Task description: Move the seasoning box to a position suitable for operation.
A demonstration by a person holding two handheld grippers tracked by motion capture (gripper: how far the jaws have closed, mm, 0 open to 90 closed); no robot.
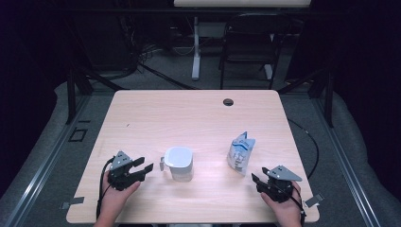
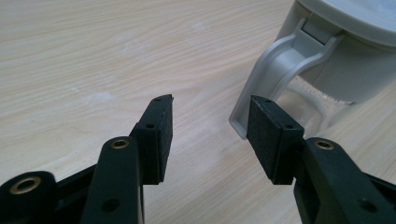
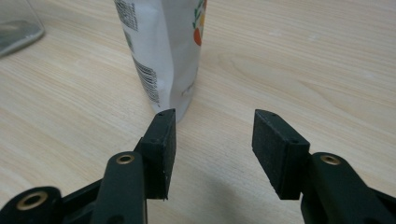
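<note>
Both claws gape empty: left claw [image 1: 147, 167] by ribbed plastic jug [image 1: 179, 163], right claw [image 1: 260, 176] near crinkly pouch [image 1: 240, 152].

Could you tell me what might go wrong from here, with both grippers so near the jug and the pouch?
The pouch stands upright and looks light, so a nudge from the open right gripper could topple it. The left gripper, open, points at the jug handle; a badly aimed approach might push the jug aside.

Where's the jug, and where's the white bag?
jug [image 1: 180, 163], high view, on its white lid.
white bag [image 1: 240, 152], high view, middle of its front.
jug handle [image 2: 280, 65], left gripper view, on the grey curved grip.
</note>
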